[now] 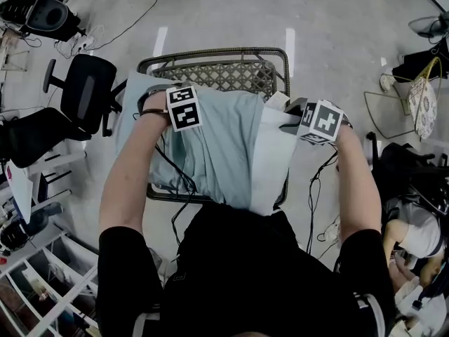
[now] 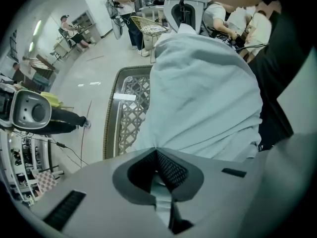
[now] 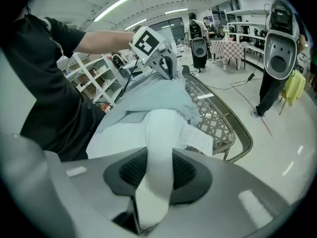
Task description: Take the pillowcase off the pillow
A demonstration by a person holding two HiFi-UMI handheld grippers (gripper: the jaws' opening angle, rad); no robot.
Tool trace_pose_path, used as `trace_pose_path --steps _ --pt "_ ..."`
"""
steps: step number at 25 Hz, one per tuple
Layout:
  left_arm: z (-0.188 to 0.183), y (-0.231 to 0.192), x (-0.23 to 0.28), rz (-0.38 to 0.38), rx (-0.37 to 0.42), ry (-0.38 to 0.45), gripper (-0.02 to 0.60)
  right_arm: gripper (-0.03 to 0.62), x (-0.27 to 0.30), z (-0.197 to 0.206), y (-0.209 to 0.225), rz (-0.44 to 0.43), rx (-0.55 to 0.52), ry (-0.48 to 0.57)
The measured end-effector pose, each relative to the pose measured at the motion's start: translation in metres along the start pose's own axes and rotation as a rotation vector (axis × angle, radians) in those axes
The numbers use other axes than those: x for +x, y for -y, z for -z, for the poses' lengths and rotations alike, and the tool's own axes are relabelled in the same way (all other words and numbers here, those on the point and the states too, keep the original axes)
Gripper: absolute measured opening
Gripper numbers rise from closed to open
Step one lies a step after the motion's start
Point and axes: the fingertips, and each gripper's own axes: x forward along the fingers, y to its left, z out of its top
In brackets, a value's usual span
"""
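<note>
A black office chair (image 1: pixel 83 90) stands on the floor to the left of the woven surface (image 1: pixel 224 72). White shelves (image 1: pixel 52 290) are low on the person's left side. Cables (image 1: pixel 133 21) lie on the floor farther away. A yellow chair (image 1: pixel 423 100) stands on the right, and another person (image 1: pixel 414 234) sits low down there.

The pillow (image 1: pixel 273 160) lies across the surface. Its near end hangs over the near edge, against the holder's black shirt (image 1: pixel 252 272). The pale blue pillowcase (image 1: pixel 217 146) covers the left part, and the white pillow sticks out on the right.

The left claw (image 2: pixel 157 155) points down and is shut tight on a fold of the pillowcase. The right claw (image 3: pixel 156 157) is clamped on a white corner of the pillow. A white paper tag (image 3: pixel 198 138) lies on the pillow just past that claw.

The far end of the surface shows its woven top. The grey floor (image 1: pixel 330 20) past it is wide.
</note>
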Motion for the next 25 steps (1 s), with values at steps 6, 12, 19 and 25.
trace_pose_path --steps 6,12,19,25 --pt "0.032 0.0 -0.011 -0.017 -0.095 0.003 0.006 0.123 -0.01 0.001 0.01 -0.01 0.019 0.049" --pt "0.006 -0.004 -0.022 -0.048 -0.188 0.111 0.009 0.155 -0.006 0.004 0.015 0.055 -0.033 -0.033" --pt "-0.064 0.004 -0.025 0.02 -0.138 0.305 0.174 0.275 -0.005 0.008 0.024 0.167 0.0 -0.091" --pt "-0.078 0.005 0.015 0.069 -0.09 0.257 0.19 0.318 -0.004 -0.021 0.036 0.223 0.008 -0.033"
